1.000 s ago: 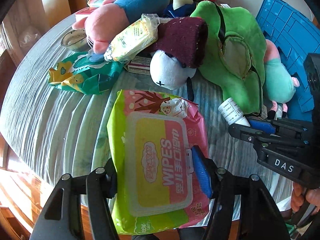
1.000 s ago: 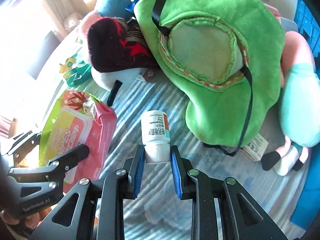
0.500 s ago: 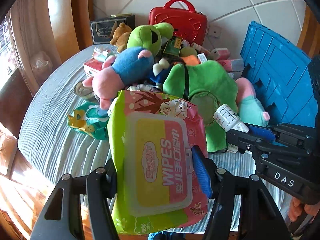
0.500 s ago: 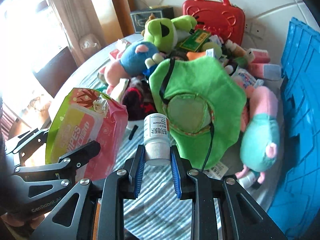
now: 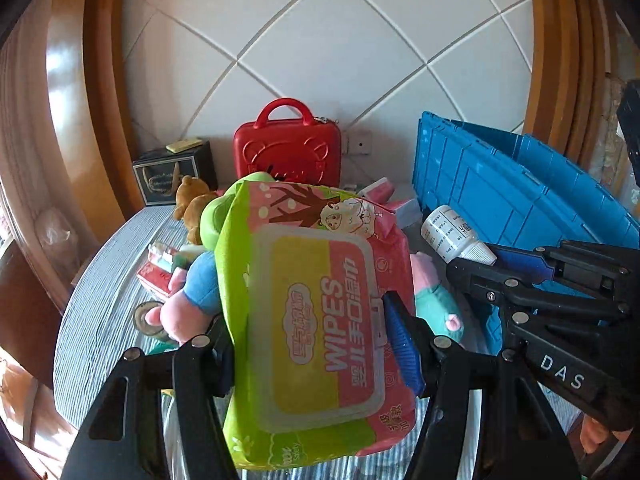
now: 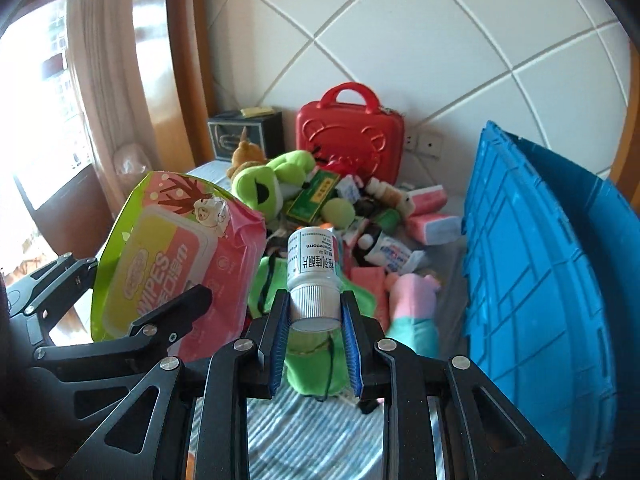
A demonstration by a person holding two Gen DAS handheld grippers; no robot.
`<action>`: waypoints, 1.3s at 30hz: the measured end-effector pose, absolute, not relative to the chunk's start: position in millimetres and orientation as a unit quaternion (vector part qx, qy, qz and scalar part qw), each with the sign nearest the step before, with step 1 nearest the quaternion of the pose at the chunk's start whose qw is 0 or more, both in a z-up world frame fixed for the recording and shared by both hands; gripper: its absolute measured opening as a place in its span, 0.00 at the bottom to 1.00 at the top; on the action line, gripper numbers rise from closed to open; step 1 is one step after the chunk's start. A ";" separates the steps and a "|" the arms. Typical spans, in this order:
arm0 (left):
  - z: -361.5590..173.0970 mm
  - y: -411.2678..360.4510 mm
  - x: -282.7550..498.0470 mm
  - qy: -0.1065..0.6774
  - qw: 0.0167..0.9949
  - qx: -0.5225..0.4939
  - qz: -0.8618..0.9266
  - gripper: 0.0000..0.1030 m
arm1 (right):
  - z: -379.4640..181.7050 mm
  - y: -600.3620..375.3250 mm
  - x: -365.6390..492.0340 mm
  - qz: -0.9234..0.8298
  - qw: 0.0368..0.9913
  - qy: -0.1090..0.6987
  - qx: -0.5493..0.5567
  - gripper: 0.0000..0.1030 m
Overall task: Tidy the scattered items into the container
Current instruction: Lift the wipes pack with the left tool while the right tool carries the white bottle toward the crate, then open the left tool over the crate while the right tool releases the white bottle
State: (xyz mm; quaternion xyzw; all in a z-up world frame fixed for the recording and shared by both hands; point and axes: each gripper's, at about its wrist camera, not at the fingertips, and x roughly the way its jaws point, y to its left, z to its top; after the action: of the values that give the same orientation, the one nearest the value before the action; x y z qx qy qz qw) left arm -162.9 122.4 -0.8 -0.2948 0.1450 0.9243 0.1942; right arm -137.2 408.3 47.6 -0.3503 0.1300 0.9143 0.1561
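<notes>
Left wrist view shows your left hand-held gripper (image 5: 312, 344) clamped across the pack of wipes (image 5: 316, 320), which stands up between the pads, clear of the worktop (image 5: 104, 300). Your right hand-held gripper (image 6: 316, 320) is closed on the cap end of the pill bottle (image 6: 314, 276), its body pointing forward and away from you. The blue crate (image 6: 540, 280) stands just to the right of both, its near wall rising beside the right gripper.

To do this step well, carry both loads over the crate's rim before you let go. The wipes pack is soft and held only at its lower part, so I judge it may sag or twist; keep it level and move smoothly. Take the bottle in first, since it is nearer the crate, then bring the wipes across without knocking the right gripper.

Compared with 1 second ago, both items have come up off the worktop: then the wipes lay flat on the cloth and the bottle rested by the green toy (image 6: 312, 360). Now the pile of toys sits well below and ahead of both grippers, and the wall fills the upper view.
</notes>
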 end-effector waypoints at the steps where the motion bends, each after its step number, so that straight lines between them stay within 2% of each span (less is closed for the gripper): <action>1: 5.4 129.3 -163.7 0.148 0.200 -0.289 0.924 0.59 | 53.9 413.5 -133.8 0.914 0.165 0.131 -0.346 0.24; 12: 70.7 237.9 -147.8 0.182 0.250 -0.227 0.924 0.59 | 114.5 505.2 -73.8 0.913 0.248 0.118 -0.303 0.24; 20: 130.2 373.9 -132.5 0.155 0.293 -0.194 0.923 0.59 | 129.3 628.5 -15.2 0.907 0.289 0.091 -0.292 0.24; 24: 136.3 447.7 -148.1 0.137 0.301 -0.236 0.914 0.59 | 119.0 696.5 -3.0 0.899 0.294 0.081 -0.314 0.24; 27: 113.0 497.6 -166.1 0.148 0.287 -0.286 0.902 0.59 | 98.7 745.1 -6.4 0.888 0.293 0.084 -0.345 0.24; 31: 51.0 544.0 -198.3 0.179 0.248 -0.378 0.874 0.59 | 52.7 795.4 -22.0 0.868 0.269 0.099 -0.406 0.24; 39: -96.0 571.2 -242.4 0.243 0.181 -0.566 0.767 0.59 | -80.8 822.6 -54.0 0.783 0.177 0.134 -0.581 0.24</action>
State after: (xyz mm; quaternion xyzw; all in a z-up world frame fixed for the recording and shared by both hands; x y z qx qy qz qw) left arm -242.4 571.2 -96.0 -0.5660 0.2427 0.7668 0.1811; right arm -54.0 822.6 -80.8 -0.5812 0.1337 0.7829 0.1772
